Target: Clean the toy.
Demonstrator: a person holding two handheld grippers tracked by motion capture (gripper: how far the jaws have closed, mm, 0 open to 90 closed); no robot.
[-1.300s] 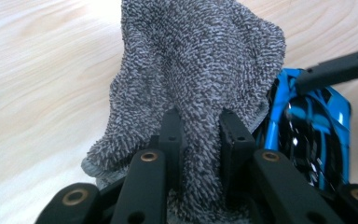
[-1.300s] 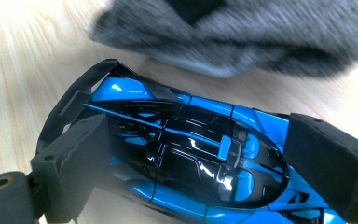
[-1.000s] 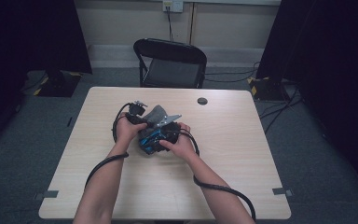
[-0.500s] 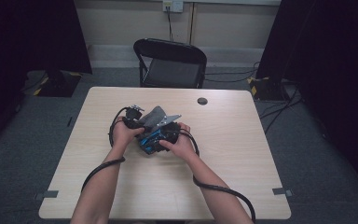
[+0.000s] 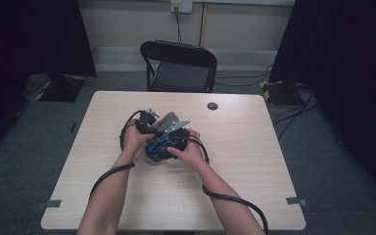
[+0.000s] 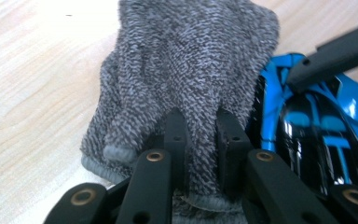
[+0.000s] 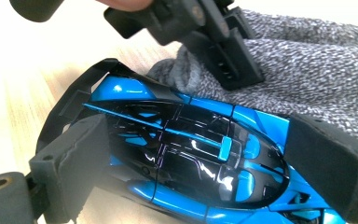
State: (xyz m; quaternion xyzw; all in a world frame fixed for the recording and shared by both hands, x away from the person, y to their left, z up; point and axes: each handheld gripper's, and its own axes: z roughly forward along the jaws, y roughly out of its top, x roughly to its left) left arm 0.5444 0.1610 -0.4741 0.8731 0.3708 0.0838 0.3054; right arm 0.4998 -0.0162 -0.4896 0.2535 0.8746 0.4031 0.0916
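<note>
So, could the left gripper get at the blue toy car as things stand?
Probably not yet: the left gripper has just closed its jaws on the grey cloth, and the right gripper already straddles the blue toy car.

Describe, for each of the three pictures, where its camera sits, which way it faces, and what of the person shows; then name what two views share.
High view: above the person's side, looking forward and down on the table; both forearms enter from the bottom.
Left gripper view: rides the left gripper, looking along its jaws, pinched on the grey knitted cloth.
Right gripper view: rides the right gripper, whose jaws clamp the blue toy car; a fingertip shows at the top.
Shared: both gripper views show cloth and car side by side.
</note>
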